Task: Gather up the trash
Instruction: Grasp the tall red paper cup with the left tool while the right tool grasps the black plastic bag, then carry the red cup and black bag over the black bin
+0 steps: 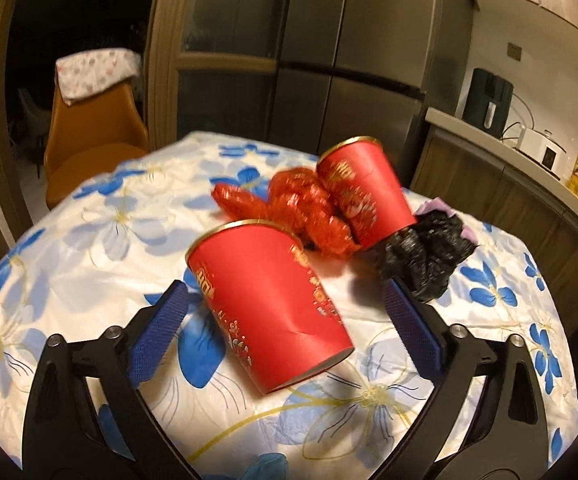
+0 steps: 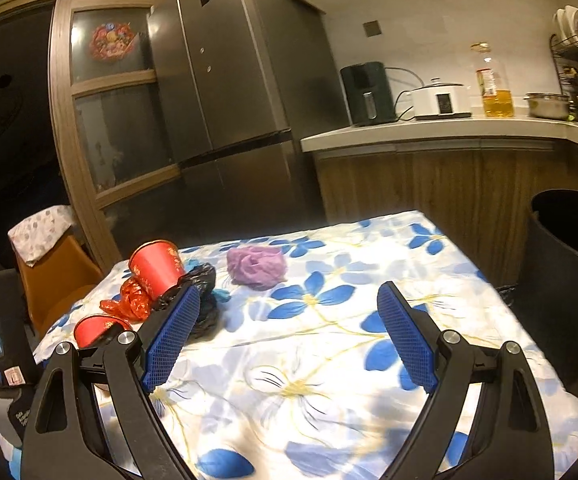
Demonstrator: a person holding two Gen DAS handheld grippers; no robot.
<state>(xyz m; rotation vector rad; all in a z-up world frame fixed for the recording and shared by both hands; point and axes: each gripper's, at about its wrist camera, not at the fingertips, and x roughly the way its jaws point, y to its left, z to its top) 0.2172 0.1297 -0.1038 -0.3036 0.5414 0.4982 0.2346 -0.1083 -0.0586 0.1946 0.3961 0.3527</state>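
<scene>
Two cups (image 1: 273,304) (image 1: 365,192) lie tipped on the desk (image 1: 89,240), a crumpled net (image 1: 301,212) between them. A bag (image 1: 425,256) touches the farther cup, a cloth wad (image 2: 256,267) lies behind it, and a bin (image 2: 569,272) stands beside the desk's right edge.

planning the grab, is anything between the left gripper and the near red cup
Nothing visible. The near red cup lies on its side on the tablecloth, right ahead of the open left gripper, its base toward the gripper. The red bag and black bag lie beyond it.
</scene>
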